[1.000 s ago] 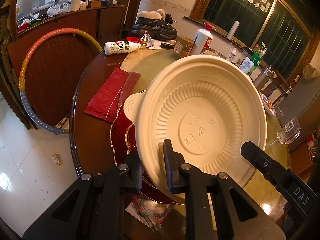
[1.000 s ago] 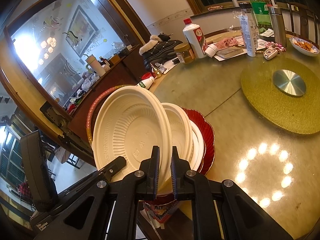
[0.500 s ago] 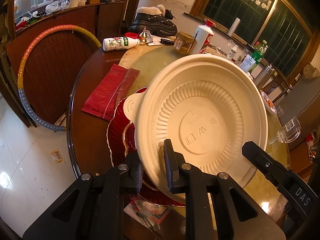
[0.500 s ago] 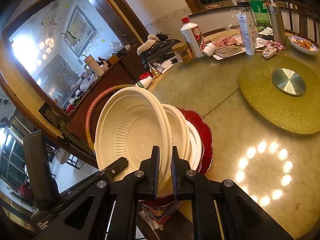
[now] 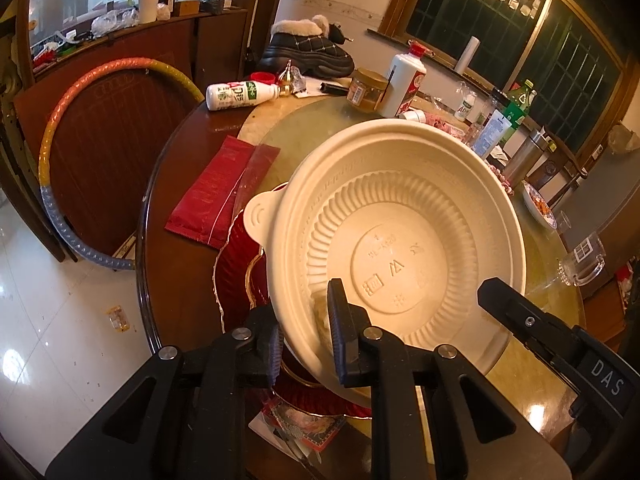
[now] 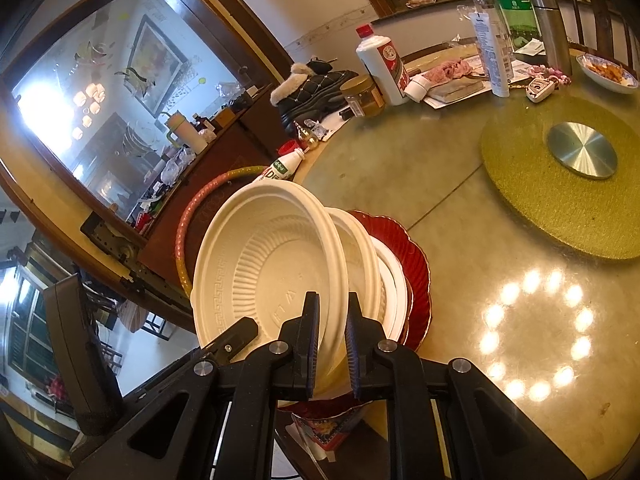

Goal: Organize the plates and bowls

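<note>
The left gripper (image 5: 306,332) was clamped on the near rim of a cream, ribbed, disposable plastic bowl (image 5: 396,248), one finger inside and one outside, and the right gripper (image 6: 330,340) pinched the same rim (image 6: 276,272) from the other side. The bowl was held tilted, lifted off a second cream bowl (image 6: 362,264) that sat in a stack of white plates (image 6: 394,284) on a scalloped red plate with a gold edge (image 6: 416,272).

Moulded symbols and small characters marked the bowl's base, too faint to read. "DAS" showed in white on the black arm of the right tool (image 5: 608,372). A white plastic bottle with a green label (image 5: 240,96) lay on its side; its characters were unclear. A white ceramic bottle with a red cap and red label (image 5: 404,82) stood by an amber jar (image 5: 366,92).

All sat on a round, dark wooden table (image 5: 176,184) topped by a greenish glass turntable (image 6: 440,208) with a gold mat and steel hub (image 6: 582,152). A red packet (image 5: 216,196) lay near the edge. A multicoloured hoop (image 5: 60,152) leaned on a cabinet above the glossy tiled floor (image 5: 48,320).
</note>
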The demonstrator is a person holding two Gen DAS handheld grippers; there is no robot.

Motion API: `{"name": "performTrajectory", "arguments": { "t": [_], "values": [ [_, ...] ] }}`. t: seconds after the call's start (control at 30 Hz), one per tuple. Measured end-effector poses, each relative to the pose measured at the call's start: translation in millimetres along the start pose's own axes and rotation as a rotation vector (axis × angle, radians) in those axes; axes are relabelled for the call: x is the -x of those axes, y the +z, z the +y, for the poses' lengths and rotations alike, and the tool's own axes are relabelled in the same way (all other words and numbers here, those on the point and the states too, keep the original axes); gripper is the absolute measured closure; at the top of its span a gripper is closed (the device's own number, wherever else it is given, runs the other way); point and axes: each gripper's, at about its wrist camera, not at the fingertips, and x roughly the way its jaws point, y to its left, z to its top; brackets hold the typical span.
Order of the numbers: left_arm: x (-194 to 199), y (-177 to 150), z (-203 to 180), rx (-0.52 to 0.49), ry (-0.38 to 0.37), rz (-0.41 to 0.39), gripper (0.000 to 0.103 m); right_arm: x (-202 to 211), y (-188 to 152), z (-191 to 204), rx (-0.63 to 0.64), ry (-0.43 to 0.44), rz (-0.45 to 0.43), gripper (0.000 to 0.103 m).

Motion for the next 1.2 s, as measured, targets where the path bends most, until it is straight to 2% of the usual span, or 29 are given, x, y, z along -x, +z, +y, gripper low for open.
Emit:
{"name": "performTrajectory", "arguments": {
  "t": [0.3,0.43,0.5,0.63,0.7,0.8,0.87,0.93,1.03,1.1,1.2],
  "values": [
    [-1.3,4.8,-1.0,-0.001,0.022,-0.006,0.082,-3.0,4.2,1.8,0.005,0.0,0.009,0.087],
    [0.3,5.2,-0.5,0.011,0.018,-0.013,0.06,-0.7,5.8,2.6,-0.003,0.005,0.001,0.073],
    [4.7,4.8,0.0,0.014,0.026,-0.038,0.056,3.1,6.2,1.8,-0.004,0.002,-0.016,0.071],
    [20.7,3.8,2.1,0.033,0.042,-0.121,0.041,12.3,7.4,-0.5,-0.01,0.006,-0.048,0.069],
    [30.0,1.9,-0.2,0.024,0.062,-0.171,0.036,19.0,6.5,1.3,0.003,0.019,-0.068,0.064],
    [46.3,-5.4,-7.0,-0.029,0.11,-0.263,0.019,32.2,2.5,5.7,0.045,0.047,-0.111,0.045],
    [53.6,-14.2,-11.9,-0.082,0.115,-0.284,0.018,45.0,-2.4,7.0,0.091,0.042,-0.15,0.028],
    [59.0,-26.1,-15.8,-0.128,0.122,-0.299,0.018,57.4,-8.6,6.2,0.144,0.041,-0.178,0.016],
    [61.0,-40.4,-19.6,-0.171,0.139,-0.297,0.008,71.6,-19.9,4.4,0.255,-0.005,-0.19,0.002],
    [58.5,-48.2,-23.9,-0.206,0.16,-0.277,0.001,78.2,-29.1,2.5,0.341,-0.044,-0.191,0.0],
    [57.6,-56.5,-30.1,-0.245,0.205,-0.265,0.0,82.7,-41.6,-1.7,0.424,-0.094,-0.184,0.0]
  ]
}}
